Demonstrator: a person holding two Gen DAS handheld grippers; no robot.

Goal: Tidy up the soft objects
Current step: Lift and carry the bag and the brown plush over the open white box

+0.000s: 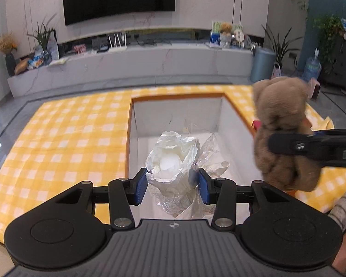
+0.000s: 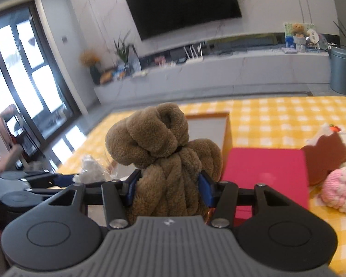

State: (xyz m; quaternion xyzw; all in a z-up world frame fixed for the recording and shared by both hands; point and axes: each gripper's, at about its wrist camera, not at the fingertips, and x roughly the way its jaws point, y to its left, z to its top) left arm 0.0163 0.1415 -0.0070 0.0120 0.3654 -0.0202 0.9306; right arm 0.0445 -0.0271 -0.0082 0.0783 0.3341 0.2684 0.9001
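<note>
My left gripper (image 1: 173, 180) is shut on a white flower wrapped in clear crinkly plastic (image 1: 175, 159), held over the open white-lined box (image 1: 233, 120) on the yellow checked tablecloth (image 1: 64, 138). The right gripper (image 2: 168, 184) is shut on a brown plush knotted toy (image 2: 163, 143), its blue pads pressing both sides. In the left wrist view that brown toy (image 1: 281, 124) hangs just right of the box, with the right gripper's black finger across it. In the right wrist view the left gripper with its wrapped flower (image 2: 90, 168) shows at the left.
A pink-red box (image 2: 265, 173), a brown flat soft piece (image 2: 323, 161) and a pink woolly ball (image 2: 339, 189) lie on the cloth at the right. A striped sleeve (image 1: 343, 207) is at the lower right. Beyond the table are a TV wall and a low cabinet.
</note>
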